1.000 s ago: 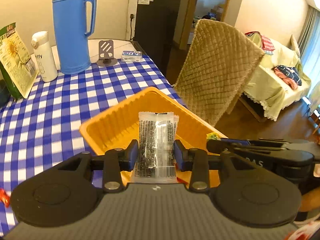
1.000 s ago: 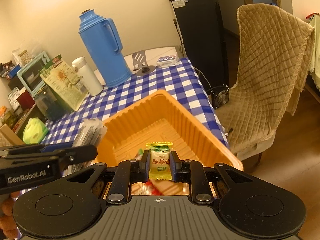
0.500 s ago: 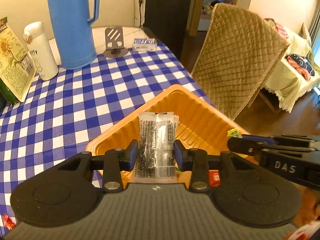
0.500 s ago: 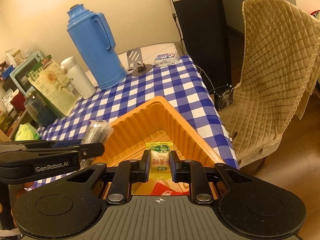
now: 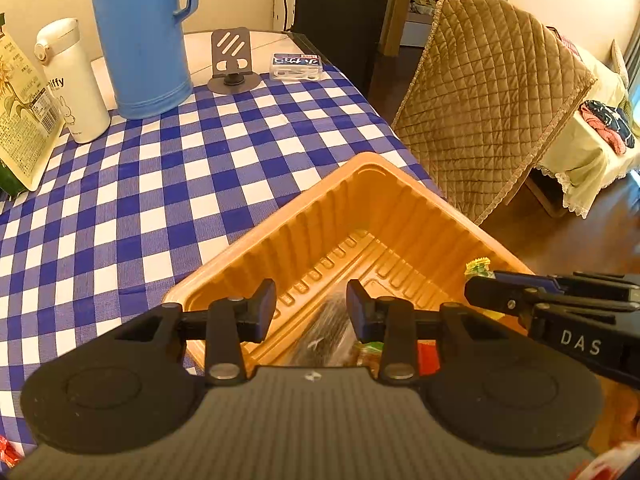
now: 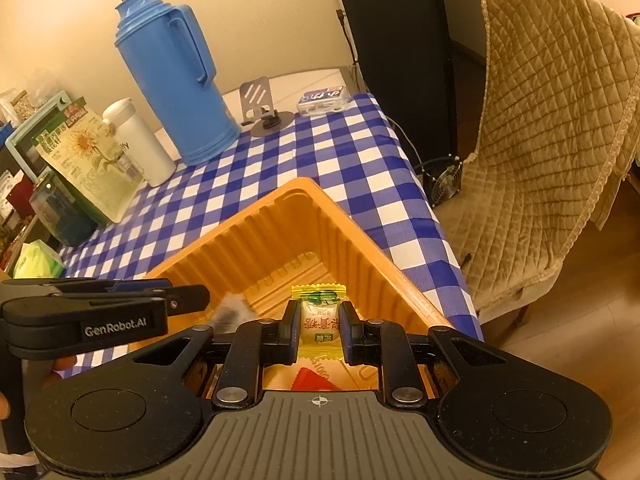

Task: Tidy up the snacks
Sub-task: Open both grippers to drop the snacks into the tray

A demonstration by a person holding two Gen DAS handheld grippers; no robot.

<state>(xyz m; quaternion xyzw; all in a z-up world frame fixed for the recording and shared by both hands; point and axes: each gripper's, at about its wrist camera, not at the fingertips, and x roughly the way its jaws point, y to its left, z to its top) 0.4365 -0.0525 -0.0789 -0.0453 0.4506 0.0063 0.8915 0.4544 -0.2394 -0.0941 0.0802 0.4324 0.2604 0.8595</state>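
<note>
**Left-wrist view: clear packet loose in the tray, right gripper clamped on a candy**

Left-wrist view has the left gripper [image 5: 311, 304] nearest, its jaws apart with nothing pressed between them. Just below the gap a clear packet with dark contents [image 5: 326, 334], blurred, lies loose inside the orange tray [image 5: 404, 200]. The right gripper [image 6: 319, 326] is clamped on a small yellow-and-green crinkle-edged candy [image 6: 319, 316], held upright over the tray's near end. A red wrapper [image 6: 314, 380] lies on the tray floor under it. The tray is thin moulded plastic with ribbed walls and a grooved bottom, set corner-on upon the counter's blue-and-white checked cloth [image 5: 160, 184]. Farther off stand a tall blue plastic thermos jug [image 6: 176, 88], a white flask [image 6: 138, 148] to its left and a metal phone stand [image 6: 262, 110] to its right. A quilted tan chair cover [image 6: 552, 152] hangs at the far right.
</note>
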